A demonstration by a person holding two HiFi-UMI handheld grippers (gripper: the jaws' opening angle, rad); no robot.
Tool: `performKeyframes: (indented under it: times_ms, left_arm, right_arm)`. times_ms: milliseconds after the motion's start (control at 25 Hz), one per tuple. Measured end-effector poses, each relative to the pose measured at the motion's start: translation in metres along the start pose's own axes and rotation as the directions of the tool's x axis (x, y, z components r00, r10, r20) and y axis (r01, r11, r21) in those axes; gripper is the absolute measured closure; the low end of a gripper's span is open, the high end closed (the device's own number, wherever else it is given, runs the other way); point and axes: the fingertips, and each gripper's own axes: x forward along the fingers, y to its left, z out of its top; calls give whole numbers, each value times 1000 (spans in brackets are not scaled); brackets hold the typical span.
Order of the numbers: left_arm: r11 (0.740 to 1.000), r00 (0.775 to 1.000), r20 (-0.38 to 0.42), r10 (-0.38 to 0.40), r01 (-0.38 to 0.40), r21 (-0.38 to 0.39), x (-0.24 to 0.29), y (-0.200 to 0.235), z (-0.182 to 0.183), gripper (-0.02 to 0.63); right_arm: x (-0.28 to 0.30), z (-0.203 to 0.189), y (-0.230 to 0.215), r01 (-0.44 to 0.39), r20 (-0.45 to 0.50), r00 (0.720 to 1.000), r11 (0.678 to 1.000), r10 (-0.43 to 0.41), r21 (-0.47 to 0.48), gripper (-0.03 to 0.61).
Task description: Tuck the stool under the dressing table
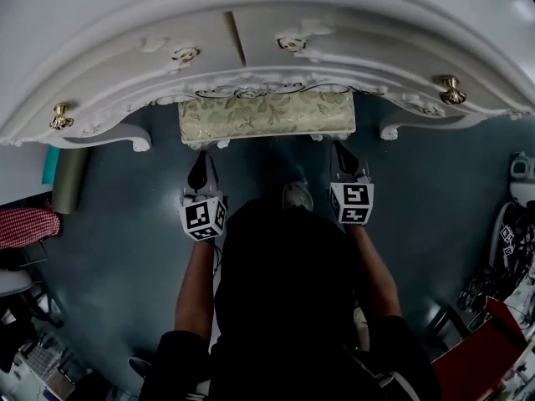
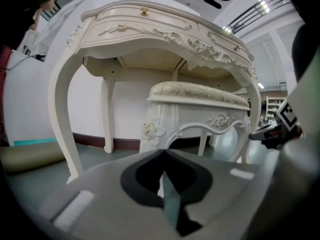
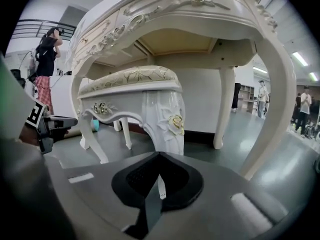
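Stool (image 1: 267, 115): white carved frame with a pale leaf-pattern cushion. It stands on the floor (image 1: 125, 224) between the front legs of the surface (image 1: 334, 7). Most of it is beneath the top, and only the near edge of the cushion shows past the carved front rail.
Left tongs (image 2: 164, 153): pressed together with nothing between them. They are low and near the stool's left front corner, apart from it.
Right tongs (image 3: 159, 156): pressed together and likewise empty. They face the stool's right front leg, with its gilt rose, and are close to it but not touching.
Stage (judged): the stool looks nearly home. The blunt closed tips suit a last push rather than a grip.
Risk 1, swivel: if one side pushes harder, the stool would turn. A corner could then knock a curved leg of the surface, since the clearance on each side looks small.
Risk 2, slip: closed tips on glossy, rounded carving may skate off. They could mark the paint or jab the cushion.
Risk 3, tipping: a push applied high, at cushion level, could rock the stool on its slim feet if they catch on the floor.
Risk 4, overhead rub: whether the cushion clears the rail's underside cannot be told from above. If it lifts, it may scrape.
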Motion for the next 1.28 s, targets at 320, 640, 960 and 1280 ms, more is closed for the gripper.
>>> performKeyframes:
  times_ms: [320, 640, 960, 1280]
  left_arm:
    - [999, 993, -118, 18, -22, -34, -11, -4, 18, 606]
    - [998, 987, -164, -1, -9, -58, -36, -23, 72, 606]
    - [996, 978, -209, -23, 4, -94, -76, -35, 141, 606]
    - [992, 968, -245, -61, 30, -125, -118, -55, 218, 606]
  right_arm:
    - [-5, 11, 7, -49, -90, 995, 998, 51, 27, 581]
    - [-38, 44, 23, -101, -173, 979, 993, 109, 55, 581]
    - [-80, 101, 32, -107, -231, 966, 992, 119, 66, 581]
    - [-132, 168, 39, -95, -276, 955, 993, 112, 74, 581]
